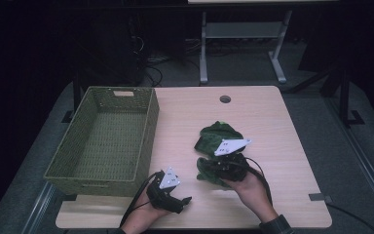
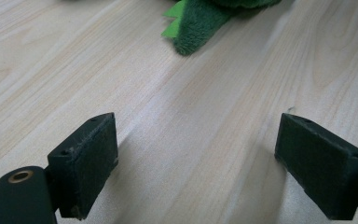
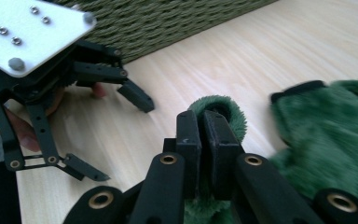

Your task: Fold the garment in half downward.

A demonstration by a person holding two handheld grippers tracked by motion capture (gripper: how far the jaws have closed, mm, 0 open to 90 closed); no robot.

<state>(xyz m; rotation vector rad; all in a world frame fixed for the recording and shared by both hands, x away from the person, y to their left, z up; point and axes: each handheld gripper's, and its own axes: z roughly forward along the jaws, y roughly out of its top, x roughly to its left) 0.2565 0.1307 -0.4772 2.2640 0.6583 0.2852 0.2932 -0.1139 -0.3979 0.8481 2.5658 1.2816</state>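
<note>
Right tongs (image 3: pixel 204 128): jaws nearly together, pinching a fold of one green plush toy (image 1: pixel 217 139) that is lying mid-tabletop (image 1: pixel 272 126). Left tongs (image 2: pixel 198 163): jaws standing wide, holding nothing, hovering over bare wood near the toy. One woven green basket (image 1: pixel 108 134) is sitting at the tabletop's left.

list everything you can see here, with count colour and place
basket: 1, olive green woven, left side of the table, nothing seen inside
plush toy: 1, dark green fuzzy with a light green trim, middle of the table, a fold of it pinched by the right gripper
table: 1, light wood, with a round hole near its far edge
desk frame: 1, pale grey legs, on the floor beyond the table
left gripper: 1, black, fingers wide apart over bare wood, near the basket's front corner
right gripper: 1, black, fingers shut on the toy
hands: 2, at the near edge, one holding each gripper
</note>
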